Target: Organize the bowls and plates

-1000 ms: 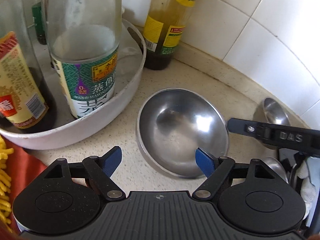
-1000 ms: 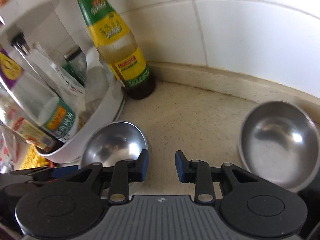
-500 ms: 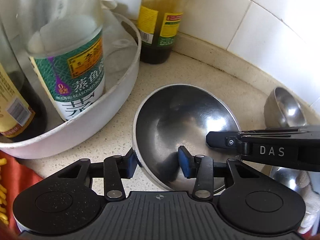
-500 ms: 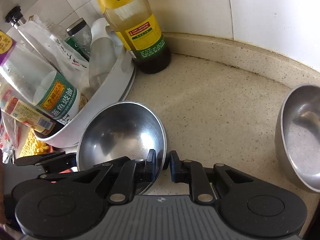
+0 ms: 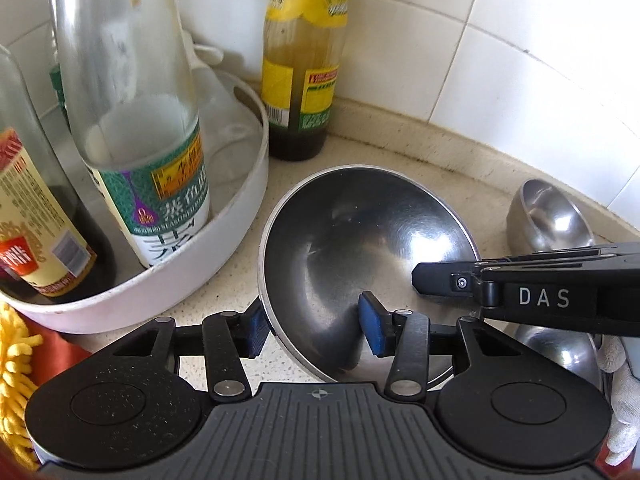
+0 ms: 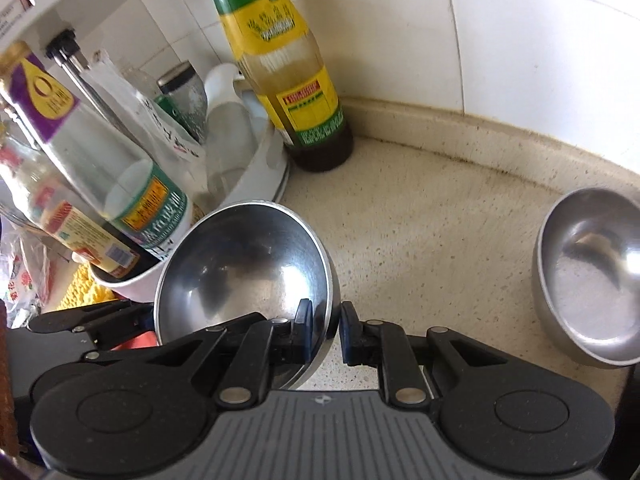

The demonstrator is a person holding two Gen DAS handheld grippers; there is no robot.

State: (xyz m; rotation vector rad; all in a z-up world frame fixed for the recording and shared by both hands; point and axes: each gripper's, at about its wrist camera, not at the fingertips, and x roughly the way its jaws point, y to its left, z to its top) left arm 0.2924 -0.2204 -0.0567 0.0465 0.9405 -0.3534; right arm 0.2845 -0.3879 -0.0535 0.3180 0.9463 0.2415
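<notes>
The round, shiny stainless-steel bowl (image 5: pixel 360 256) sits tilted over the speckled beige countertop (image 6: pixel 420 232), gripped on two sides of its rim. The left gripper (image 5: pixel 316 326) has just been closing, and its blue pads (image 5: pixel 372 328) now straddle the near rim, one inside the bowl and one outside, clamping it. The right gripper (image 6: pixel 325 334) is clenched on the rim at the bowl's 3 o'clock edge; only the left wrist view shows its black arm marked "DAS" reaching in from the side. At the bowl's 10 o'clock stands a white round plastic tub (image 5: pixel 224 248) holding a clear glass bottle with a green label (image 5: pixel 132 120); at 12 o'clock a yellow-labelled bottle of dark sauce (image 5: pixel 304 60) stands against the white tiled wall (image 5: pixel 500 40). A second steel bowl (image 6: pixel 592 284) rests well apart at 3 o'clock, fully open to the right wrist view and only partly seen from the left. The left view alone shows a yellow fringed cloth (image 5: pixel 16 360) at 8 o'clock and another steel bowl (image 5: pixel 560 356) under the right gripper's arm.
</notes>
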